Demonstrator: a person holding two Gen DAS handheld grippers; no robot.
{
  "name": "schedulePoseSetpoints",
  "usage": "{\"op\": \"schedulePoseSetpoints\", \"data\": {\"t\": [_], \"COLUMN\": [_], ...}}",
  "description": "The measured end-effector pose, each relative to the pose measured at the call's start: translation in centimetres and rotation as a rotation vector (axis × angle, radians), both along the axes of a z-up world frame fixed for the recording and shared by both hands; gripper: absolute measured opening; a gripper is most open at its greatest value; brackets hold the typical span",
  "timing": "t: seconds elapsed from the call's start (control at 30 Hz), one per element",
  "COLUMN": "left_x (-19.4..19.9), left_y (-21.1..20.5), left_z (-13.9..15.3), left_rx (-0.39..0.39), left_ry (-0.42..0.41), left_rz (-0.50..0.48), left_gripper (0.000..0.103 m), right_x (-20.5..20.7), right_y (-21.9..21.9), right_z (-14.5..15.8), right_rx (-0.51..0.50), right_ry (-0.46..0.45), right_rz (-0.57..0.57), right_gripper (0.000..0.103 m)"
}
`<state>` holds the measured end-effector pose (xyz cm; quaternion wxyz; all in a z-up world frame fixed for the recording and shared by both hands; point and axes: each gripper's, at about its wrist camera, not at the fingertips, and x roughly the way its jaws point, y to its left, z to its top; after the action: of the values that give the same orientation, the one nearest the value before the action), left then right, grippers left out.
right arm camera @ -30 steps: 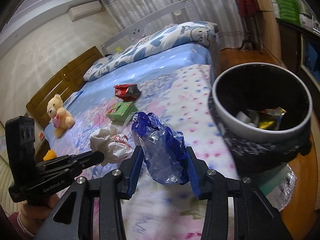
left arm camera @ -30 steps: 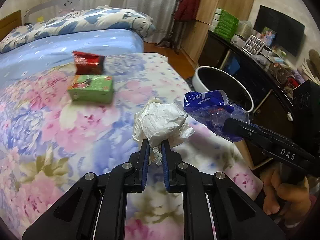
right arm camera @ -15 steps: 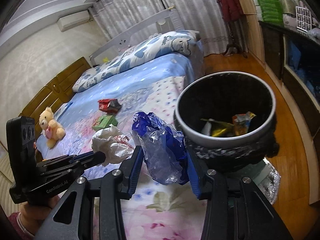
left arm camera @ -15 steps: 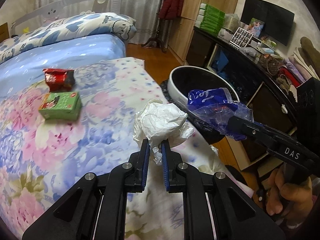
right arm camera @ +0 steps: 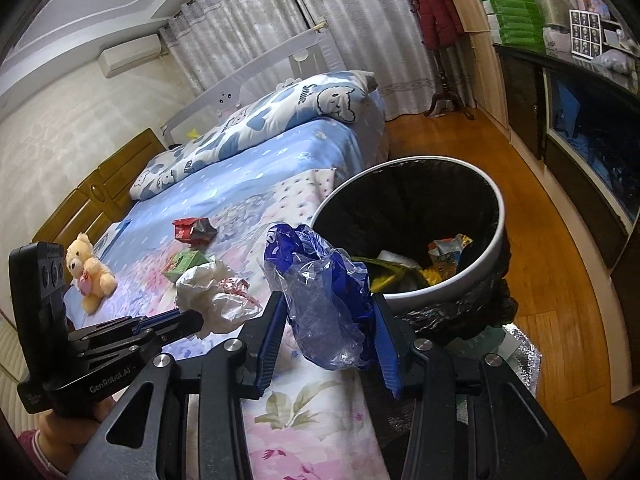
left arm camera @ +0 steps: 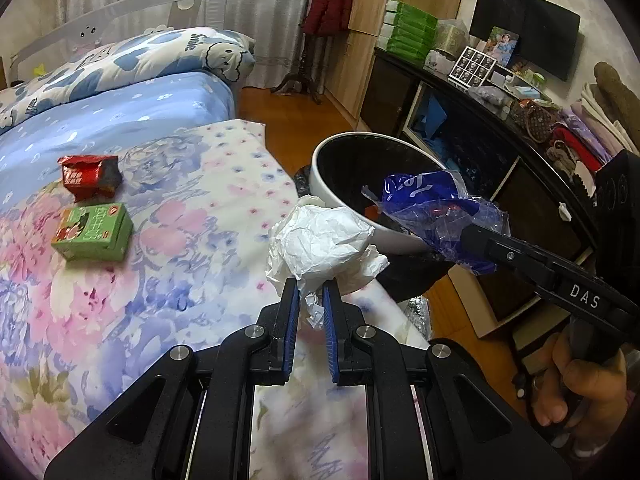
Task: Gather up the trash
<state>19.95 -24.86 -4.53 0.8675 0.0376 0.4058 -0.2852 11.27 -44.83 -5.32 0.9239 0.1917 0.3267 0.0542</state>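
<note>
The left claw [left arm camera: 307,295] grips crumpled white paper [left arm camera: 320,242] above the bed's [left arm camera: 168,248] foot edge. The right claw [right arm camera: 328,322] clamps a blue plastic bag [right arm camera: 320,280] just beside the trash bin's [right arm camera: 486,258] rim, possibly overlapping it. A green box [left arm camera: 93,232] and red wrapper [left arm camera: 90,174] lie mid-bed.

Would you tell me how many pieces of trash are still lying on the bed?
2: a red wrapper and, just nearer the camera, a green box. More may lie out of view.
</note>
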Motion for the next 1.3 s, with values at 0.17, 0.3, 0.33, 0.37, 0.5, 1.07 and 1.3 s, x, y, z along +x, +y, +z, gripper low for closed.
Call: {"op": "schedulePoseSetpoints", "data": {"t": [0.17,0.3,0.33,0.37,0.5,1.07,1.3], "left_x": [0.4,0.7,0.8,0.9,1.3,3.3,4.5], "left_y": [-1.4,-2.5,-2.7,-3.1,-4.4,-8.8,-10.3], "left_z": [0.3,0.6,0.6,0.7,0.8,1.0,0.6], "left_rx": [0.005,0.008,0.008,0.011,0.023,0.049,0.061], "left_ry": [-0.007,-0.010,-0.011,-0.013,-0.022,-0.027,-0.015], "left_rz": [-0.017,-0.030,-0.033,-0.038,-0.052,-0.089,-0.093], "left_gripper": [0.011,0.011,0.011,0.011,0.011,0.011,0.011], "right_x": [0.2,0.7,0.8,0.9,1.3,3.4,4.6], "right_y": [-1.0,-2.0,-2.2,-2.3,-2.9,-5.6,-6.7], "right_z": [0.2,0.3,0.3,0.3,0.4,0.6,0.3], "right_rx": [-0.005,-0.008,-0.011,-0.013,-0.019,-0.018,-0.011], "right_ry": [0.006,0.011,0.012,0.013,0.021,0.050,0.070], "right_rz": [-0.021,-0.034,-0.037,-0.038,-0.043,-0.067,-0.075], "right_gripper": [0.043,0.043,0.043,0.043,0.043,0.043,0.043]}}
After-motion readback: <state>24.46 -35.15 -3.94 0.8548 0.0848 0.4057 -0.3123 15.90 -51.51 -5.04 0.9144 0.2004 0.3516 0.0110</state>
